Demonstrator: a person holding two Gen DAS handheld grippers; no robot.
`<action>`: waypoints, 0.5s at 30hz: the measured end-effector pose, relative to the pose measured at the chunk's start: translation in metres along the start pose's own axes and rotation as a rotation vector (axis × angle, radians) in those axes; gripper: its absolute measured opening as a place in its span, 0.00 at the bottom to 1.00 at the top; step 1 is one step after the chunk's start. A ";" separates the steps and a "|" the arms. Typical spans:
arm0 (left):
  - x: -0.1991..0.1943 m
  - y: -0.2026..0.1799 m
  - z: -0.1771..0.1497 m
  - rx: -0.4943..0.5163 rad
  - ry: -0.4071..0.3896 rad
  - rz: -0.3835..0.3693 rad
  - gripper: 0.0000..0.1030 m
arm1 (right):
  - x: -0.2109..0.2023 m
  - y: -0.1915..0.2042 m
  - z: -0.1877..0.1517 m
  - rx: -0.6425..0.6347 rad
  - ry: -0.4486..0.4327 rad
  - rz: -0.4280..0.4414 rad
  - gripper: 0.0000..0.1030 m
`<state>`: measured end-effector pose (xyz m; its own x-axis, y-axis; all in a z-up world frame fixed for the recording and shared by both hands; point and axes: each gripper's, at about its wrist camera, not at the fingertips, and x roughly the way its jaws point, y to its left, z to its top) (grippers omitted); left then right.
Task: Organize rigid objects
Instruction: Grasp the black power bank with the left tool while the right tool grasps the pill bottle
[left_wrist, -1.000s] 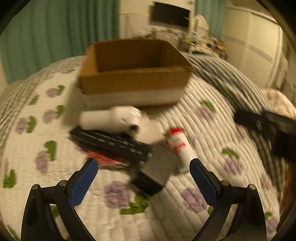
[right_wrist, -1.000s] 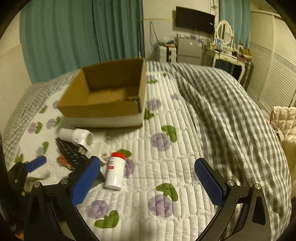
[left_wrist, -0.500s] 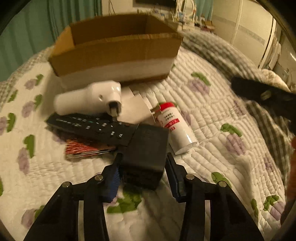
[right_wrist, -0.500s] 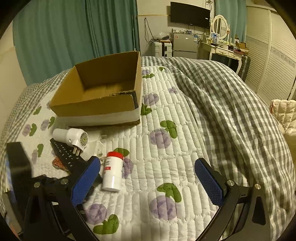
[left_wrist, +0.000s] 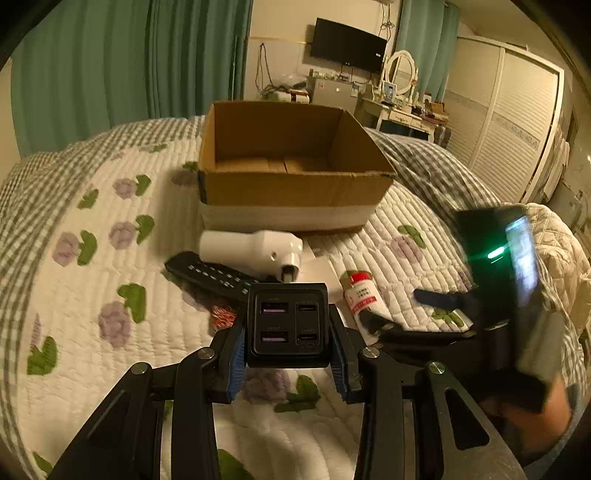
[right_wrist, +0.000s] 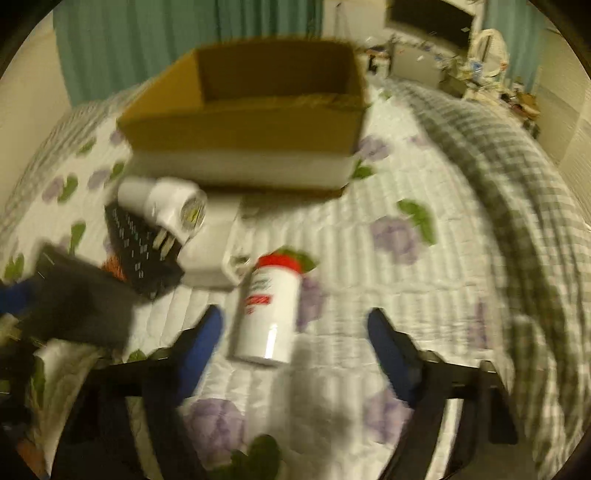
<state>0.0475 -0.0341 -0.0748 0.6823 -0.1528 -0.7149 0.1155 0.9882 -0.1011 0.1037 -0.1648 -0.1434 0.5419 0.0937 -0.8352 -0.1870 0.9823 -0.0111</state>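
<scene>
My left gripper (left_wrist: 287, 349) is shut on a black USB charger block (left_wrist: 287, 325) and holds it above the quilt, ports facing the camera. An open cardboard box (left_wrist: 291, 184) stands beyond it. In front of the box lie a white plug-in device (left_wrist: 247, 247), a black remote (left_wrist: 210, 275) and a white bottle with a red cap (left_wrist: 364, 293). My right gripper (right_wrist: 295, 332) is open, its fingers either side of the lying bottle (right_wrist: 267, 310). That view is blurred. The charger block (right_wrist: 81, 302) shows at its left.
The bed has a white floral quilt (left_wrist: 92, 295) and a grey checked blanket (right_wrist: 517, 184) on the right. A flat white packet (right_wrist: 210, 251) and a red item (left_wrist: 223, 317) lie by the remote. The right gripper's body (left_wrist: 495, 280) is close on my left gripper's right.
My left gripper closed on the charger block and lifted it off the quilt. My right gripper moved forward and down until its open fingers came around the bottle.
</scene>
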 end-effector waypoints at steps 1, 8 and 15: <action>0.000 0.002 0.001 -0.008 -0.004 -0.001 0.37 | 0.006 0.002 -0.001 -0.003 0.016 0.000 0.65; 0.009 0.003 0.001 0.022 0.004 0.049 0.37 | 0.031 0.005 0.005 0.011 0.050 0.051 0.37; 0.000 0.002 0.009 0.018 0.008 0.061 0.37 | 0.005 -0.004 0.003 0.025 -0.002 0.044 0.35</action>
<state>0.0544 -0.0326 -0.0686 0.6823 -0.0924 -0.7252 0.0868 0.9952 -0.0451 0.1095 -0.1683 -0.1462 0.5352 0.1369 -0.8336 -0.1896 0.9811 0.0394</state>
